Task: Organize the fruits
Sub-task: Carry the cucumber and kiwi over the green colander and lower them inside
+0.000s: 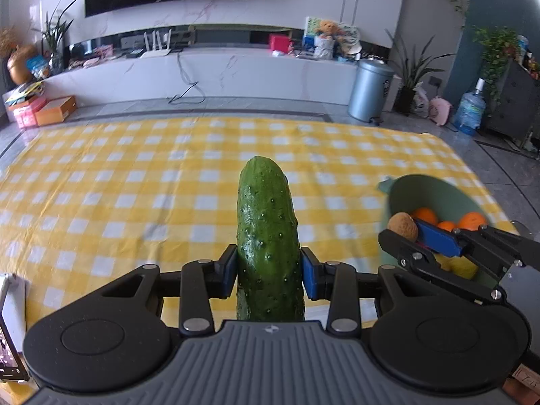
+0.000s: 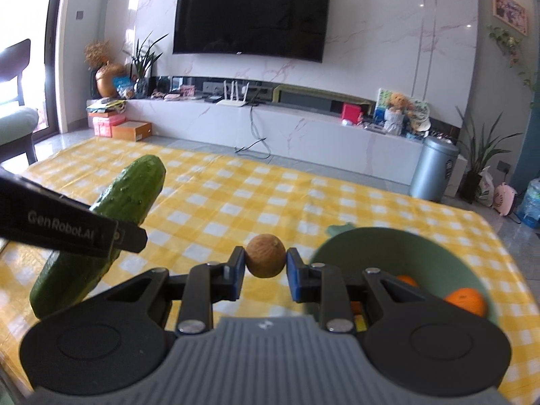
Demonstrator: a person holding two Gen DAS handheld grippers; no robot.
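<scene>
Two items are airborne above the yellow checked tablecloth (image 1: 135,175): my left gripper (image 1: 268,270) clamps the bumpy green cucumber (image 1: 266,229), my right gripper (image 2: 265,265) pinches the small round brown fruit (image 2: 265,254). I'd keep both level, releasing inside the pale green bowl (image 2: 388,249).

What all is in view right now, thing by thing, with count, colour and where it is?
cucumber: one, dark green, clamped upright in the left gripper above the cloth
small round fruit: one, tan-brown, pinched in the right gripper; kind unclear
bowl: one, pale green, on the cloth at right
oranges: at least three, orange, inside the bowl
yellow fruit: one, in the bowl, mostly hidden
tablecloth: one, yellow and white check
television: one, black, on the wall
bin: one, silver-blue, on the floor
left gripper: black, blue pads
right gripper: black, blue pads
</scene>
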